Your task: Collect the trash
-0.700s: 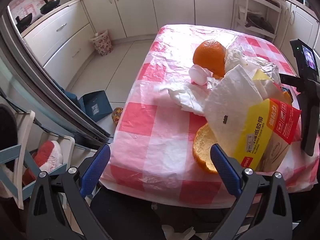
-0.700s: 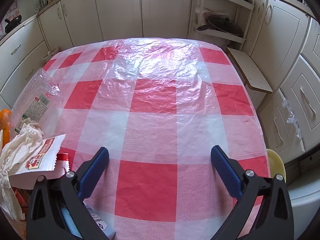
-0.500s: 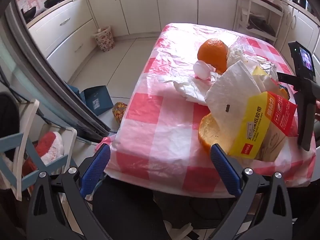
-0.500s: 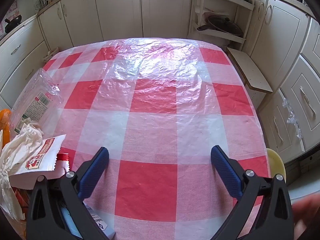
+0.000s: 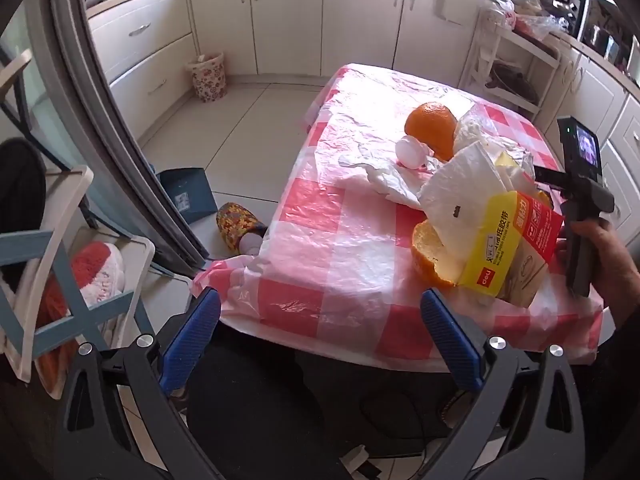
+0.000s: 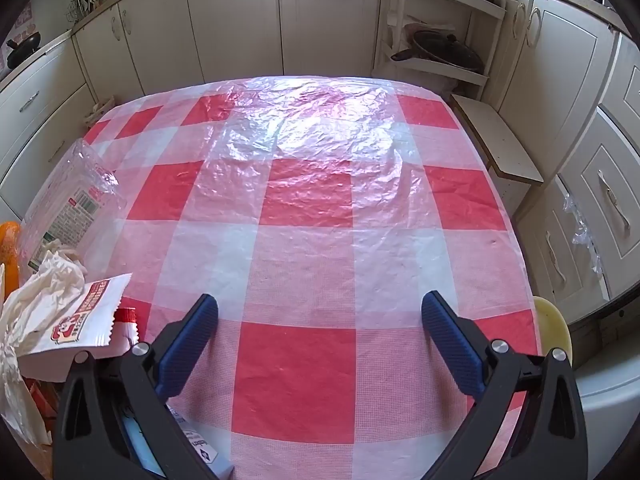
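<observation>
A pile of trash lies on the red-checked tablecloth (image 5: pixel 332 248): an orange (image 5: pixel 431 129), a white eggshell (image 5: pixel 410 153), crumpled white plastic (image 5: pixel 384 180), a white tissue (image 5: pixel 460 196), a piece of orange peel (image 5: pixel 430 258) and a yellow-red tape box (image 5: pixel 508 248). My left gripper (image 5: pixel 320 328) is open and empty, held off the table's near edge. My right gripper (image 6: pixel 320 332) is open and empty over the cloth (image 6: pixel 320 208). In the right wrist view the pile shows at the left: a snack wrapper (image 6: pixel 80 316), crumpled tissue (image 6: pixel 40 296) and a clear bag (image 6: pixel 72 204).
A flowered waste basket (image 5: pixel 208 78) stands on the floor by the cabinets. A slipper (image 5: pixel 236 226) and a blue box (image 5: pixel 188 194) lie on the floor left of the table. A white rack (image 5: pixel 60 272) stands at the left. A shelf unit (image 6: pixel 436 48) stands behind the table.
The left gripper has drawn back and up from the table, so more floor shows. A hand now grips the right gripper's handle. The right gripper's view is unchanged.
</observation>
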